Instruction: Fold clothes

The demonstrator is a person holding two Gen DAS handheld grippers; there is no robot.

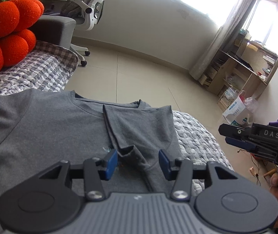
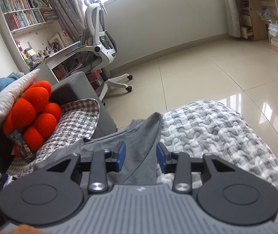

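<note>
A grey T-shirt (image 1: pixel 47 128) lies flat on a grey-white quilt (image 1: pixel 195 138), collar at the far edge. Its right sleeve (image 1: pixel 137 130) is folded inward over the chest. My left gripper (image 1: pixel 138 160) is open just above the sleeve's cuff, with blue pads on both sides of it. My right gripper (image 2: pixel 141 157) is open above the shirt's right edge (image 2: pixel 139 144). It also shows in the left wrist view (image 1: pixel 236 136) at the right, off the bed's side, held by a hand.
An orange plush cushion (image 1: pixel 8 31) and a white pillow (image 2: pixel 12 93) sit at the left. A grey armchair (image 2: pixel 76 89), a white office chair (image 2: pixel 100 44), bookshelves (image 2: pixel 21 13) and a wooden shelf unit (image 1: pixel 242 68) stand around the tiled floor (image 2: pixel 207 78).
</note>
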